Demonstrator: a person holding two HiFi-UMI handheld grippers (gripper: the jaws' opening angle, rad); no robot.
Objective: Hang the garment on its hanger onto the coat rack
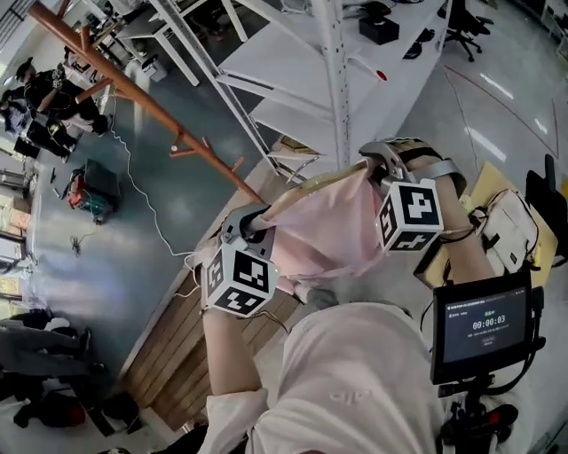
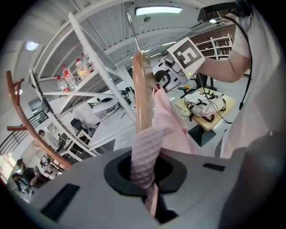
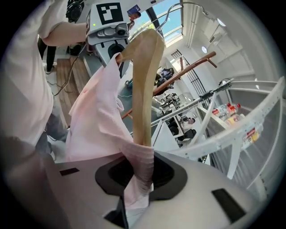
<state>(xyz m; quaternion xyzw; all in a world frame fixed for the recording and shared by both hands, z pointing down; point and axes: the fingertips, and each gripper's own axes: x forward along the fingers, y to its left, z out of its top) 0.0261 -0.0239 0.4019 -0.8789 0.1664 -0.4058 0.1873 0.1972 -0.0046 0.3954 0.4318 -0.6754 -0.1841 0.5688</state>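
A pink garment hangs on a wooden hanger held up between my two grippers. My left gripper is shut on the cloth-covered left end of the hanger, and the pink cloth runs down into its jaws. My right gripper is shut on the other end, where the hanger arm and the garment rise from its jaws. The hanger's metal hook points up. The brown coat rack with its pegs slants away to the upper left, apart from the hanger.
A white shelf frame stands just beyond the hanger, with bottles on it. A backpack lies on a yellow table at the right. A monitor stands at the lower right. People stand at the far left.
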